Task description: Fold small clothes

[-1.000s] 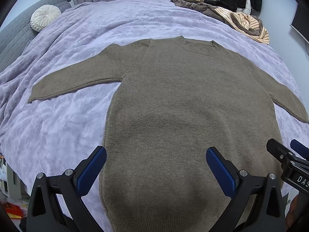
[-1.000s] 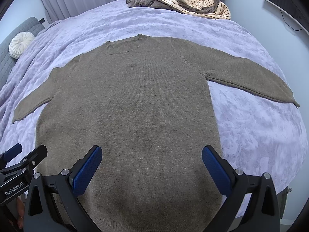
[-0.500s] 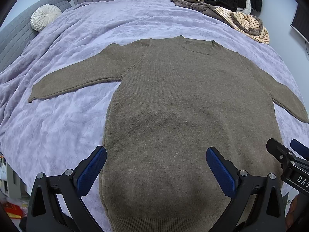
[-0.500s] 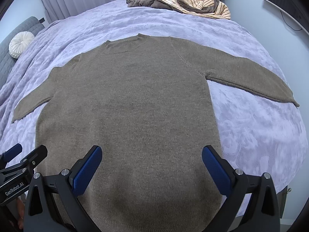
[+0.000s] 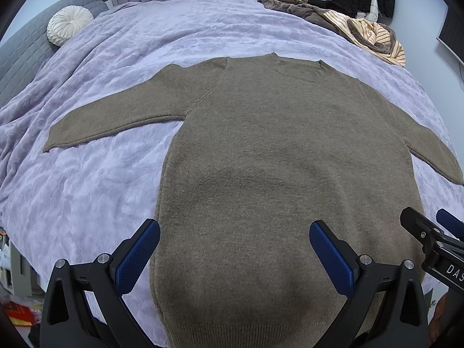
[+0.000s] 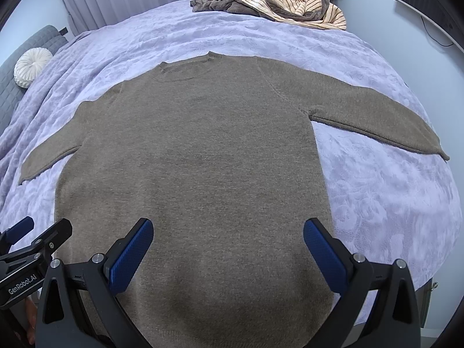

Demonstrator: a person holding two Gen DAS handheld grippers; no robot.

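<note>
Spread flat on lilac blanket (image 5: 87, 191): brown sweater (image 5: 278, 156), hem at 6 o'clock, between wide-open left gripper (image 5: 235, 252) and right gripper (image 6: 229, 249) pads. Nothing held. Unchanged from earlier.

Sweater (image 5: 284, 156) olive-brown; blanket (image 5: 95, 185) lilac; pile garment (image 6: 307, 8) cream, dark stripes; tool pads (image 6: 129, 256) blue.

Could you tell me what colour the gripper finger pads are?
Blue, textured pads; clearest in the right wrist view.
</note>
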